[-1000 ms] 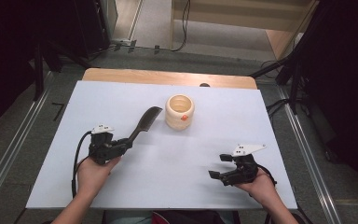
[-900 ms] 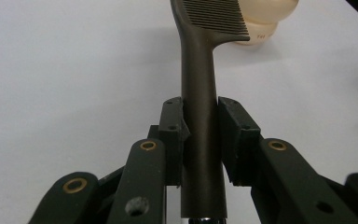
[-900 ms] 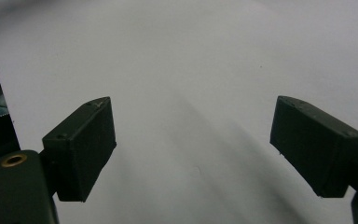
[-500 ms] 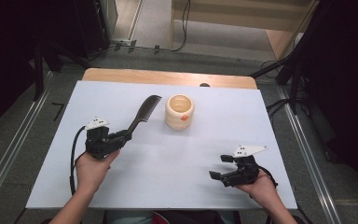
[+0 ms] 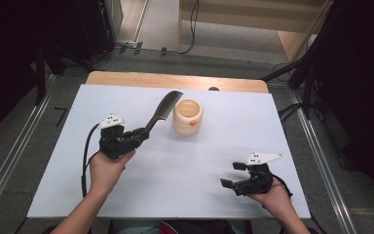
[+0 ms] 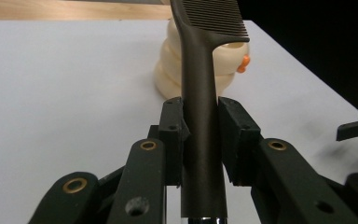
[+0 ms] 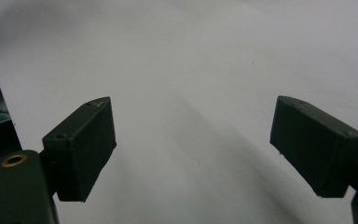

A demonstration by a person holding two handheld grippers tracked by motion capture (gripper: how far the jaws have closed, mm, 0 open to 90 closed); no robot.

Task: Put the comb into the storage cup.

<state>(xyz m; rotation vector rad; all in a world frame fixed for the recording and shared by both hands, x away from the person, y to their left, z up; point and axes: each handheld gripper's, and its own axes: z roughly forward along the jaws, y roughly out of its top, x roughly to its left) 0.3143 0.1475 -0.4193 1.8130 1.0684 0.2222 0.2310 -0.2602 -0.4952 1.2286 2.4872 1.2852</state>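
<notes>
My left claw (image 5: 143,132) is clamped on the handle of the dark brown plastic comb (image 5: 161,110), pads tight on both sides in the left gripper view (image 6: 204,135). The comb is off the white counter (image 5: 126,195), angled up, teeth end just beside the rim of the cream ribbed wooden cup (image 5: 188,117). Pickup looks done. What's left, as I judge it: bring the comb over the cup mouth, lower it in, let go. My right claw (image 5: 231,175) rests low near the counter's front edge, jaws wide apart, nothing between them (image 7: 193,144).
</notes>
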